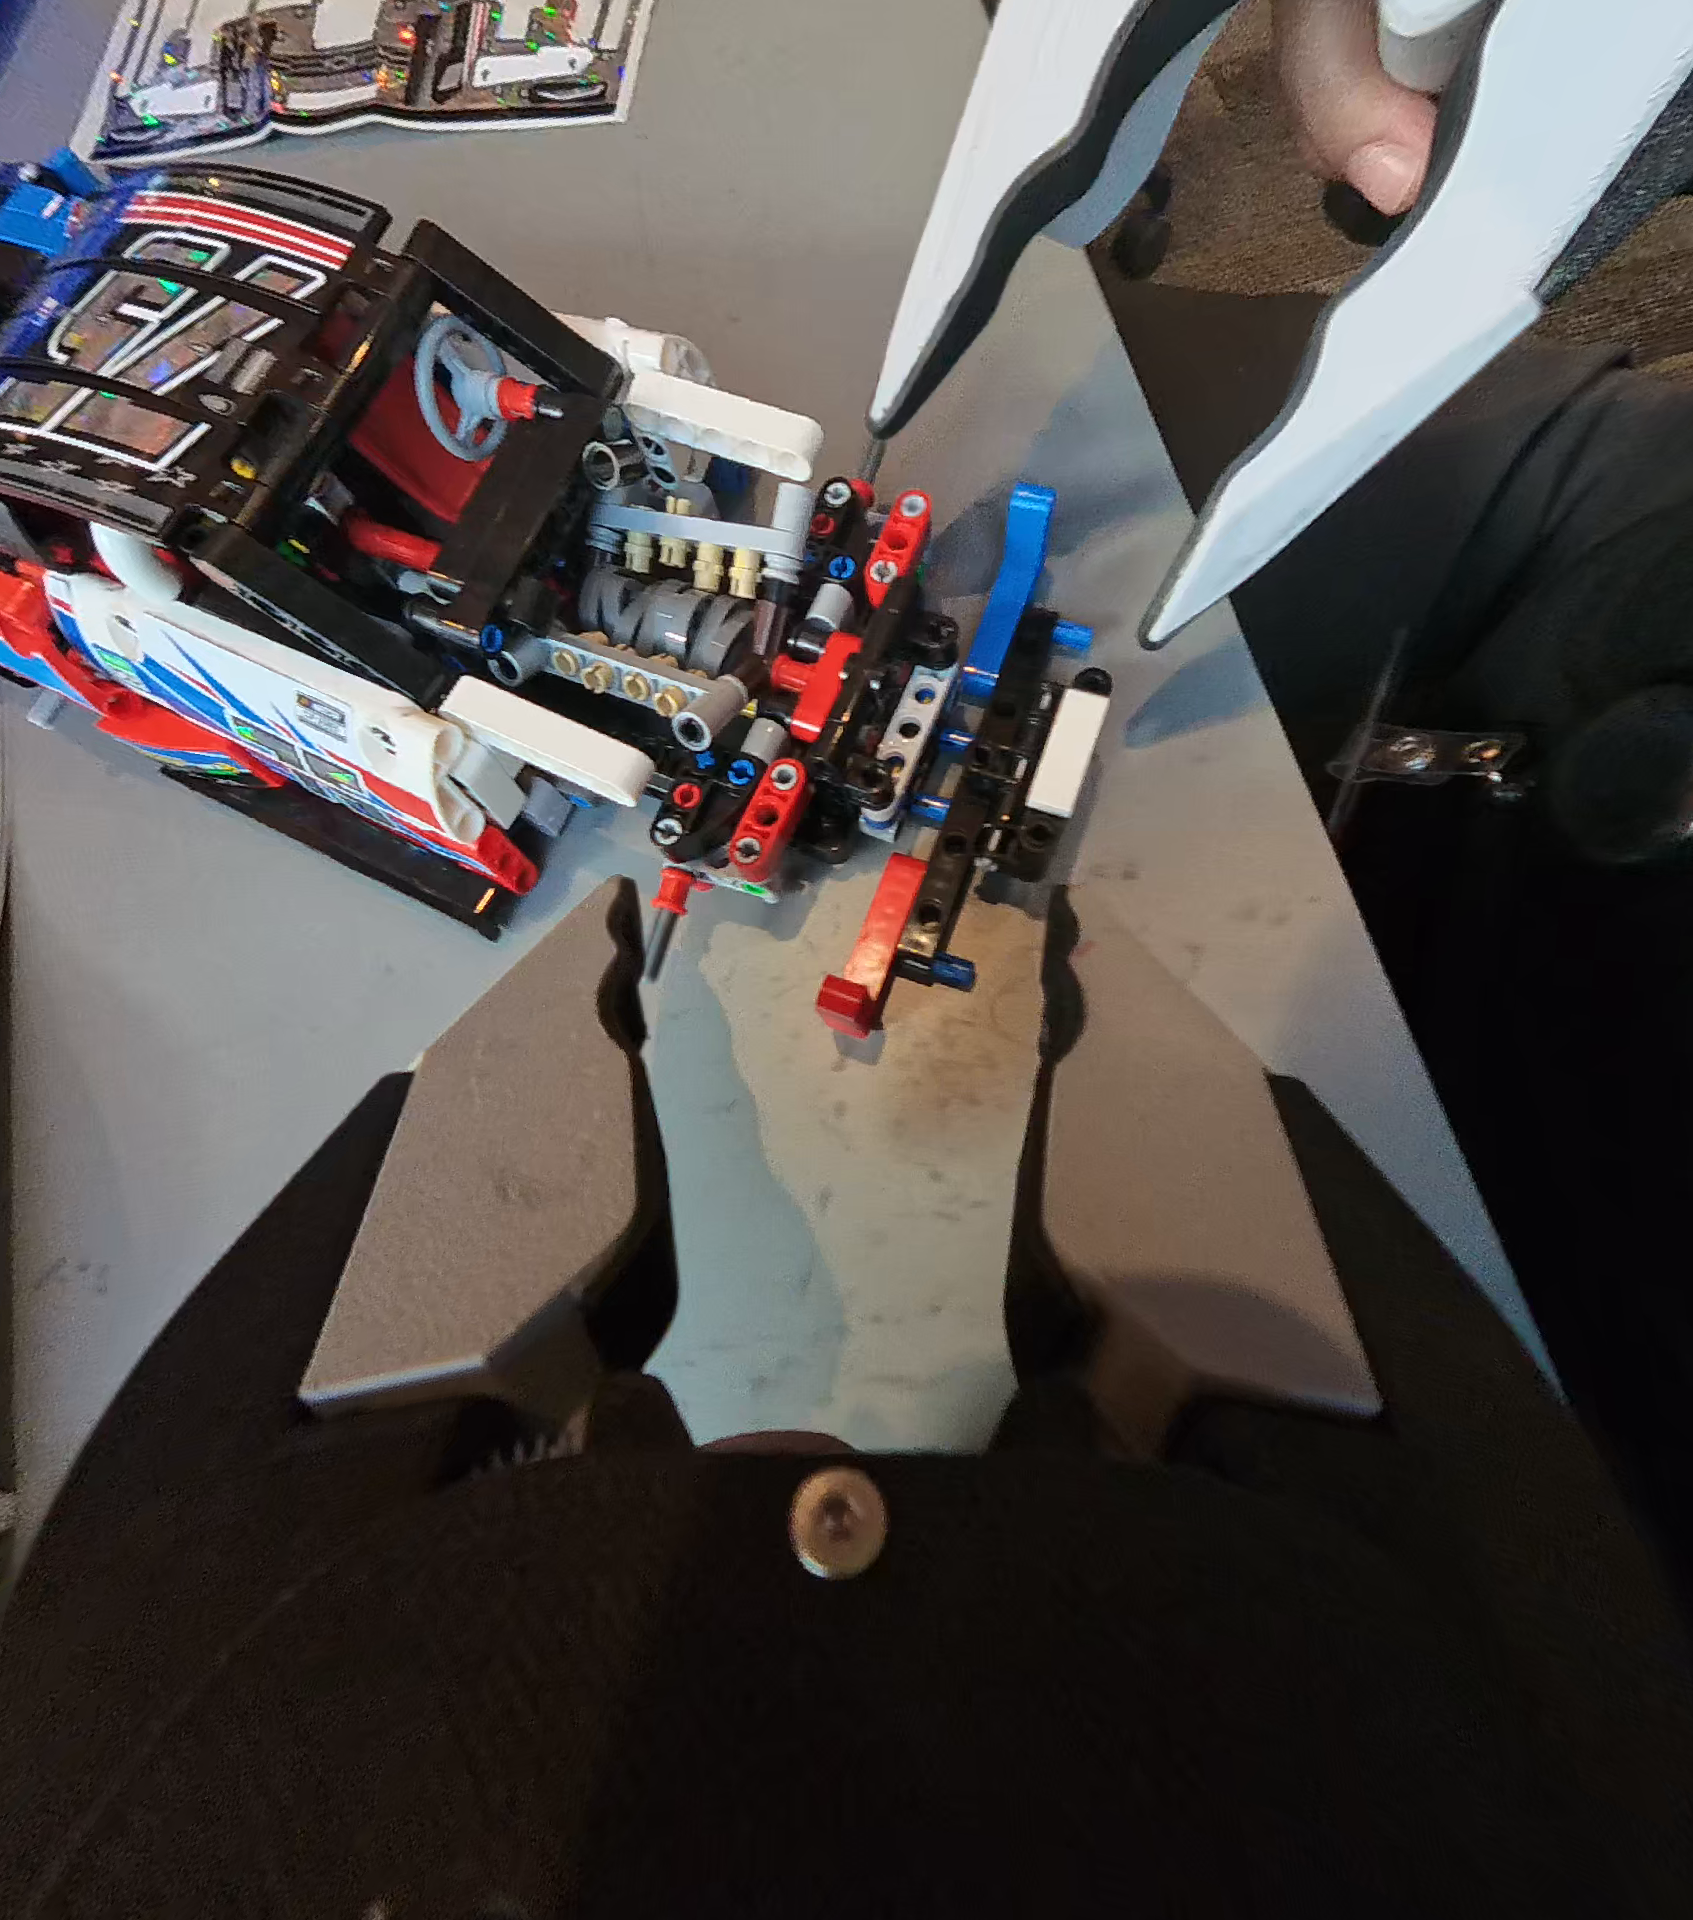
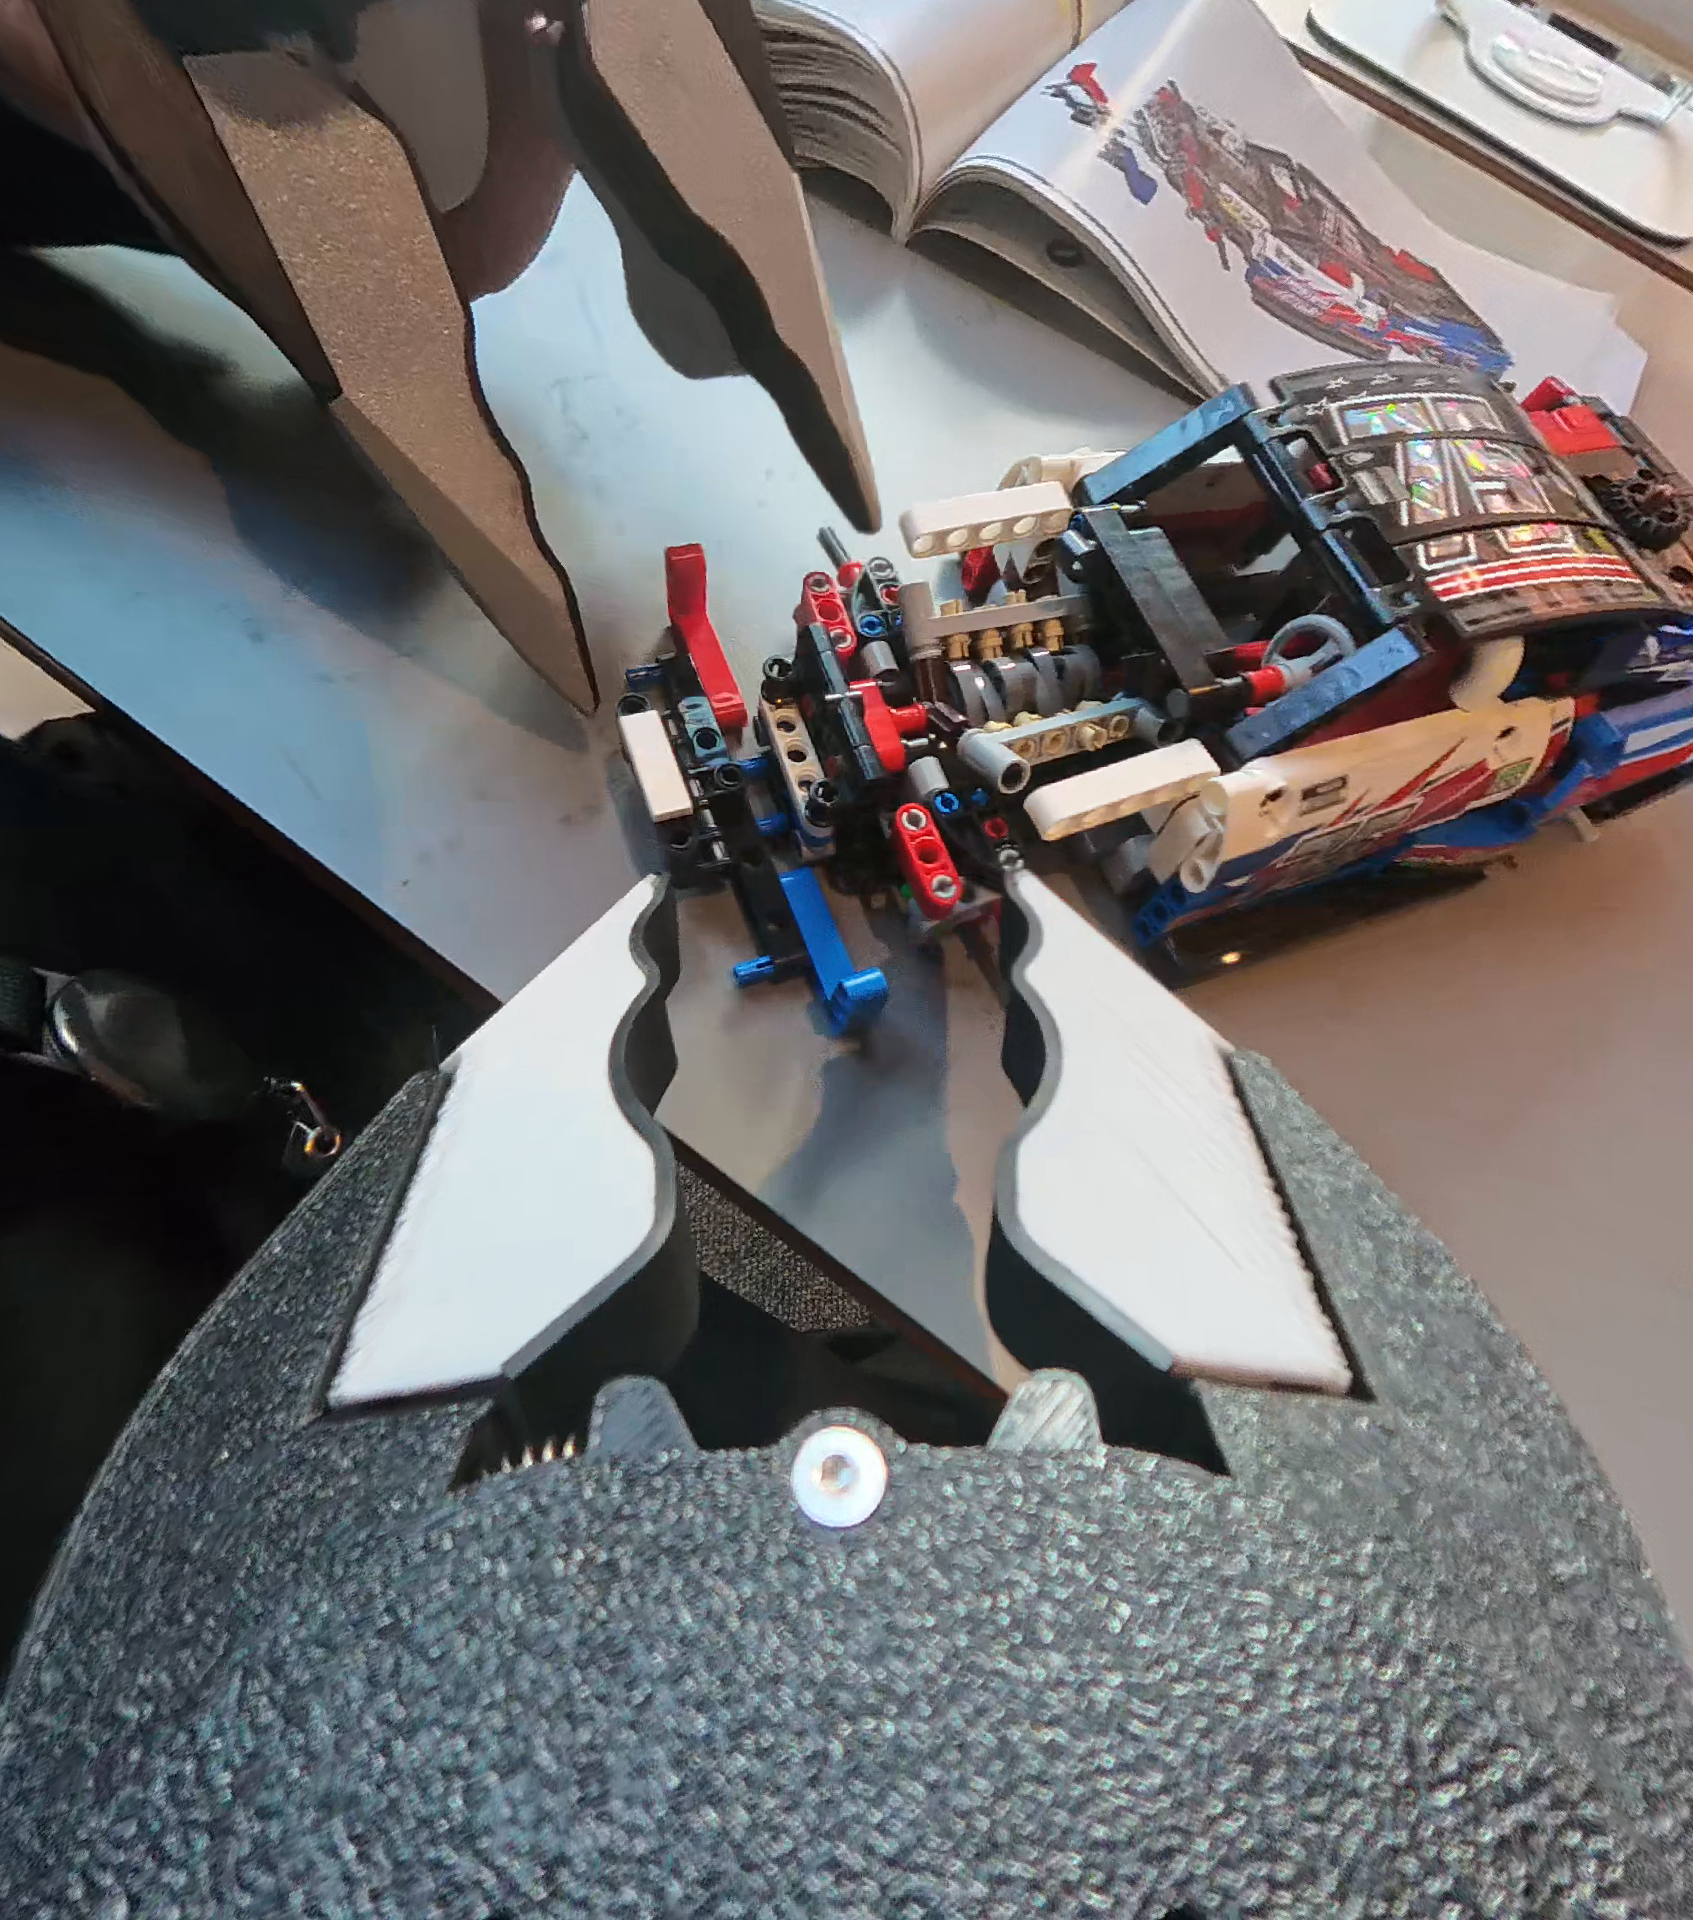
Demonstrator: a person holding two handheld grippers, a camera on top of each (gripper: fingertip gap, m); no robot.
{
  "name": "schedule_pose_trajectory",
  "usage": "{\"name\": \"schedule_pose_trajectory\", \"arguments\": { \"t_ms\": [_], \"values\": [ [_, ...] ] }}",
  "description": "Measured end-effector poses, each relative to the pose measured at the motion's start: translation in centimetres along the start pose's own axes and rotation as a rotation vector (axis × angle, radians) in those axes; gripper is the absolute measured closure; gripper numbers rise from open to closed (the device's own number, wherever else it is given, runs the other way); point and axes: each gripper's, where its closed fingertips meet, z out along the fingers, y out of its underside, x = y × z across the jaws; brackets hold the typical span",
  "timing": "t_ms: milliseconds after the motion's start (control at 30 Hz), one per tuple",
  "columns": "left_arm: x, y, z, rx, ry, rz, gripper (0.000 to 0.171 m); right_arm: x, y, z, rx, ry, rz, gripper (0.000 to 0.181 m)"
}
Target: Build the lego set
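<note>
On a grey table (image 1: 198,1018) near its edge, the lego car (image 1: 322,540) is set. Both the left gripper (image 1: 842,925) and right gripper (image 2: 837,894) are spread, holding nothing, flanking its unfinished front. A careless nudge could push loose parts off the edge.

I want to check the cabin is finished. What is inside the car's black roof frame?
Inside the black roof frame sit a grey steering wheel and a red seat. The cabin floor below them is hidden.

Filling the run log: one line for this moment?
left gripper: open, empty | right gripper: open, empty | lego car: on table, front unfinished
</note>
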Motion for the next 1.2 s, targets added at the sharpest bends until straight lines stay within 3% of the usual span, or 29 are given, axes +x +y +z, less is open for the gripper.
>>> {"name": "schedule_pose_trajectory", "arguments": {
  "t_ms": [233, 467, 733, 1200],
  "values": [
    [-0.6, 0.6, 1.1, -0.034, 0.057, 0.033, 0.081, 0.5, 0.9, 1.4, -0.036, -0.037, -0.028, 0.104],
    [-0.2, 0.7, 2.0, -0.056, 0.125, 0.035, 0.079, 0.3, 0.9, 2.2, -0.051, -0.07, -0.027, 0.102],
    [0.3, 0.4, 2.2, -0.059, 0.171, 0.047, 0.089, 0.2, 1.2, 2.5, -0.057, -0.09, -0.025, 0.103],
    [0.1, 0.5, 2.2, -0.033, 0.189, 0.051, 0.092, 0.2, 1.2, 2.9, -0.067, -0.144, -0.018, 0.103]
  ]
}}
